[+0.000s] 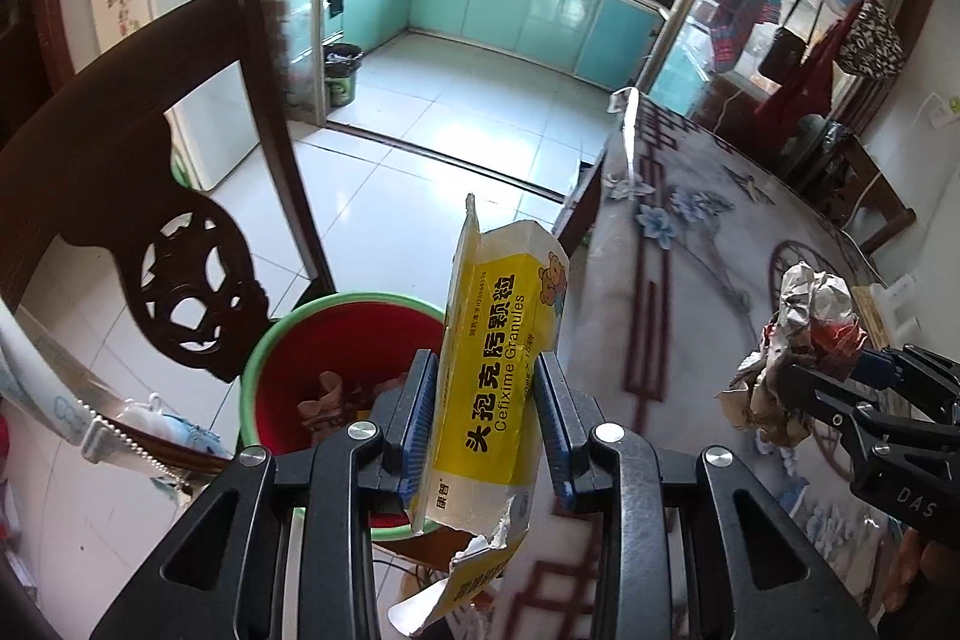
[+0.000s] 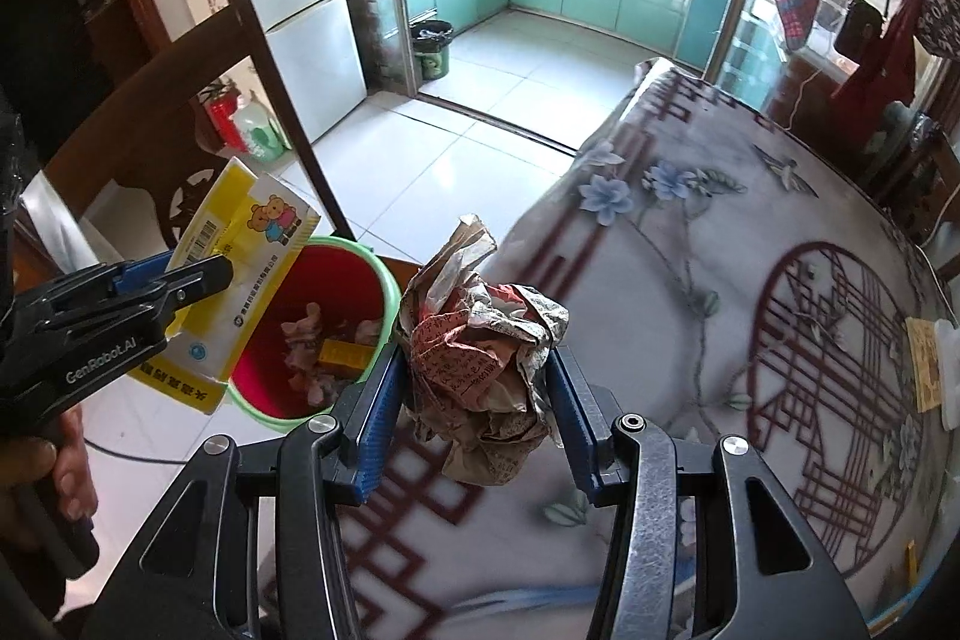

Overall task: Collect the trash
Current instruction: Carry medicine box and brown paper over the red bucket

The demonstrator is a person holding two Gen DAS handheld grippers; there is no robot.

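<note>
My left gripper is shut on a torn yellow medicine box, held upright beside the table edge, just right of a red bin with a green rim. The box also shows in the right wrist view, over the bin's left rim, with the left gripper on it. My right gripper is shut on a crumpled paper wad, held above the table edge right of the bin. The wad and right gripper show at the right of the left wrist view. The bin holds several scraps.
A dark carved wooden chair stands left of the bin. The table has a flowered cloth with a small yellow packet near its right edge. A white tiled floor leads to a kitchen with a dark bin.
</note>
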